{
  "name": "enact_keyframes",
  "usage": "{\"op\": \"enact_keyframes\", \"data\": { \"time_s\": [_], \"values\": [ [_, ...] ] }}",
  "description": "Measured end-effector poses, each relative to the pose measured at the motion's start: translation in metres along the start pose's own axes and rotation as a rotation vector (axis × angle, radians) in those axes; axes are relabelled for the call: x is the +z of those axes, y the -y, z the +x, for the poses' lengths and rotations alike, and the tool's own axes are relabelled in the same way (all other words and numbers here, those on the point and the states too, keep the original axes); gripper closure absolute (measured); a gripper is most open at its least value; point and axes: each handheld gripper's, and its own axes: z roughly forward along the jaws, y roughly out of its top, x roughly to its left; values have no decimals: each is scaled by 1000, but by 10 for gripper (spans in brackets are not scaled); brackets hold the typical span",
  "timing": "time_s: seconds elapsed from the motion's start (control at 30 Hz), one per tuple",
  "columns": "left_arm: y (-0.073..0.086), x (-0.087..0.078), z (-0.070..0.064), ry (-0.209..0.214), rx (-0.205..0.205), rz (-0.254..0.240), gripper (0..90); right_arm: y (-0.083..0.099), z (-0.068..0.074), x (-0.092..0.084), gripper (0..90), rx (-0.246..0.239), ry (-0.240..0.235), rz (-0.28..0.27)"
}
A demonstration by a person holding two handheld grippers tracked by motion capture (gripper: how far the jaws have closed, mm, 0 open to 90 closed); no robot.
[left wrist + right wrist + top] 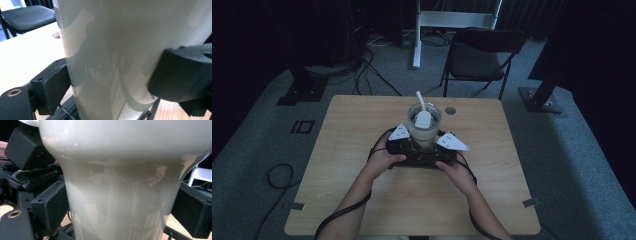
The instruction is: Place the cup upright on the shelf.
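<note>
1. A pale, translucent tumbler [424,129] stands upright near the middle of the wooden table [362,150], a little toward the far edge. Its wall is glossy and off-white; in the right gripper view [120,195] it widens into a rounded upper part above a narrower waist.
2. Its long axis is vertical, mouth up. A white scoop-like piece [423,119] rests in the mouth, and a white straw [420,99] leans up and away toward the far-left.
3. The left gripper [404,145] and right gripper [443,149] meet at the tumbler's near side, each in 1 hand. Both pairs of jaws are clamped against the tumbler's wall, 1 pad on each side, as both gripper views show.
4. A small round grommet [450,110] sits in the table just right of the tumbler, and a black chair [479,52] stands beyond the far edge.
5. The tumbler's base is hidden behind the grippers in the high view, its rim is cut off in the left gripper view [120,50], and the dim light makes its contents hard to tell.
</note>
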Motion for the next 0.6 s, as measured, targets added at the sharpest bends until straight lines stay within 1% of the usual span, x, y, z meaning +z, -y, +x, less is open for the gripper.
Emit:
{"op": "enact_keyframes", "data": {
  "time_s": [0.07,0.2,0.23,0.3,0.37,0.4,0.53,0.57,0.6],
  "values": [
    [0,1,-2,2,-10,1,103,-1,0,-2,89,3,9,11],
    [-2,4,-4,11,-6,6,102,0,0,-10,89,7,26,8],
    [-2,4,-4,11,-11,5,101,1,0,-12,90,10,27,5],
    [-1,5,-3,-4,-23,1,105,3,-3,-18,91,5,24,-4],
    [0,4,-1,-8,-49,-14,108,4,-6,-24,91,8,33,-15],
    [1,4,-1,-9,-52,-16,109,4,-7,-28,91,11,34,-19],
    [-1,3,-7,-27,-4,-1,109,6,-11,-41,91,8,60,-23],
    [-2,3,-9,-38,0,-1,110,6,-11,-43,91,4,60,-18],
    [-2,2,-11,-50,-7,-3,111,6,-12,-45,91,7,61,-10]
  ]
}}
